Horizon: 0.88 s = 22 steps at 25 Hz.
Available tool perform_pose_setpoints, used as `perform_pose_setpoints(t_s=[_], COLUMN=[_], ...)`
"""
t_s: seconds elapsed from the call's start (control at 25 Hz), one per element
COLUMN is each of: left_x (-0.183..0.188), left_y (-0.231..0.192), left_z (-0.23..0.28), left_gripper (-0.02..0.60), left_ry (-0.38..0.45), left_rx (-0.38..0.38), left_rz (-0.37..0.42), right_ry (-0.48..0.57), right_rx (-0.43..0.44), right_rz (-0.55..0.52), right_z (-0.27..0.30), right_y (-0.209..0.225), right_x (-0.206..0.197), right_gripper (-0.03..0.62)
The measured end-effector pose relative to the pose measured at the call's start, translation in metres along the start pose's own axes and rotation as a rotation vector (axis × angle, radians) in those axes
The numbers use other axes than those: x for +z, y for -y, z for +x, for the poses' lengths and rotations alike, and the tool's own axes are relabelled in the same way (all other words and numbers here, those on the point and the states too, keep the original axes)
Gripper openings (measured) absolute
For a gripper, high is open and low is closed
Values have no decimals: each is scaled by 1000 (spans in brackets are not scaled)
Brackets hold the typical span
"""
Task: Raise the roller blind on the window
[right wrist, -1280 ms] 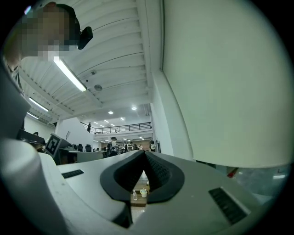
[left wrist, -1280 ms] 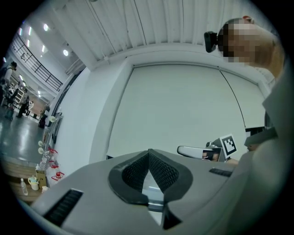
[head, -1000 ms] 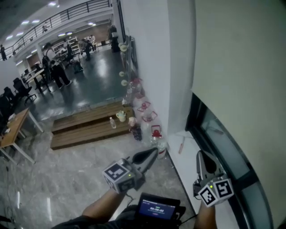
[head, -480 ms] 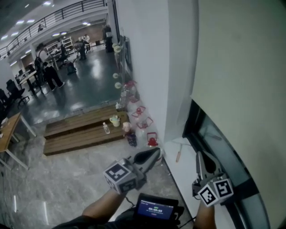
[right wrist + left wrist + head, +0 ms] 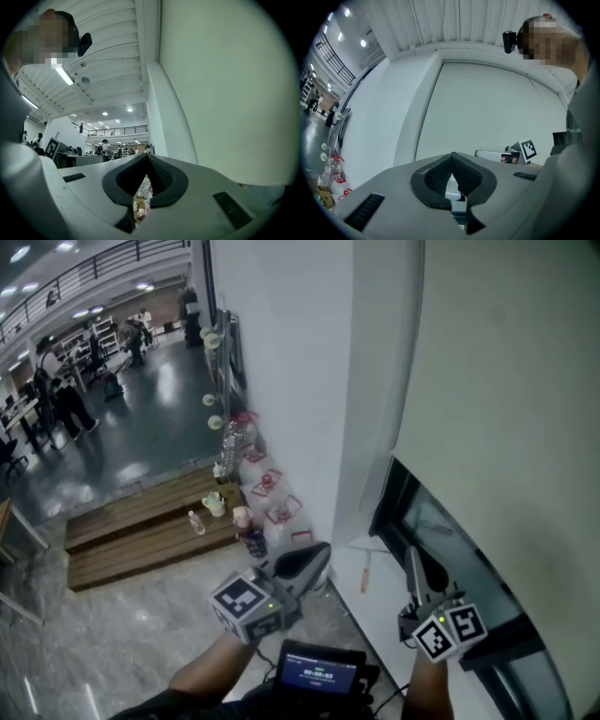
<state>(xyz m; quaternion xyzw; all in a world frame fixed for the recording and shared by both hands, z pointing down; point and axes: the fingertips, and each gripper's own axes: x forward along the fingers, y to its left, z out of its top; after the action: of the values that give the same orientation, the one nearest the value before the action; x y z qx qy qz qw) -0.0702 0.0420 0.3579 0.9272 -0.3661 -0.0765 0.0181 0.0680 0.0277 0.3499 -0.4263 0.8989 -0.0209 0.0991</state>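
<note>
Finding: both tools are empty and not ready to grip. The left gripper [image 5: 317, 562] has its jaws pressed together at the tips with nothing between them. The right gripper [image 5: 413, 563] is the same, pads meeting, and only the far hall shows through the slit beneath.

Location of the work item: the roller blind [image 5: 506, 409] hangs at your right, covering most of the window. Its bottom edge slants across the head view just above and beyond the right gripper's tips. A strip of window glass [image 5: 441, 535] lies bare under that edge, and the white sill [image 5: 380, 601] runs below it. The right gripper sits over the sill, near the blind's lower edge but apart from it. The left gripper is further off, out over the floor beside the sill's corner.

Assessment of the step: this reads as the approach, with no contact made yet. No chain or cord can be made out in any view (check the recess by the frame before committing).

Recommendations:
- Spread the right jaws before you close in, not at the fabric.
- If you find no cord, take the bottom edge squarely on its stiff hem, not the loose cloth.
- Keep the tips off the glass.
- Mind the small stick-like item [image 5: 365, 573] lying on the sill.
</note>
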Motion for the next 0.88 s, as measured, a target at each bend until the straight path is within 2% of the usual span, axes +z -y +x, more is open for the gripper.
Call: perform_pose_setpoints(t_s=[0.24,0.48,0.64,0.88], left_x=[6,8,11,16], left_y=[-38,-55,-69,-99], left_z=[12,34,56,102], left_gripper=[-6,-6,-6,-6], left_ry=[13,15,13,23], left_rx=[-37,-76,-71,-24], left_rz=[-30,-37,-32,-11], right_ry=[-4,-3,5,12], right_rx=[-38,-53,-37,13], right_rz=[-4,-15,-28,-21], right_z=[32,56,75,112], right_y=[6,21,37,79], right_x=[4,13,17,16], right_gripper=[18,18,18,18])
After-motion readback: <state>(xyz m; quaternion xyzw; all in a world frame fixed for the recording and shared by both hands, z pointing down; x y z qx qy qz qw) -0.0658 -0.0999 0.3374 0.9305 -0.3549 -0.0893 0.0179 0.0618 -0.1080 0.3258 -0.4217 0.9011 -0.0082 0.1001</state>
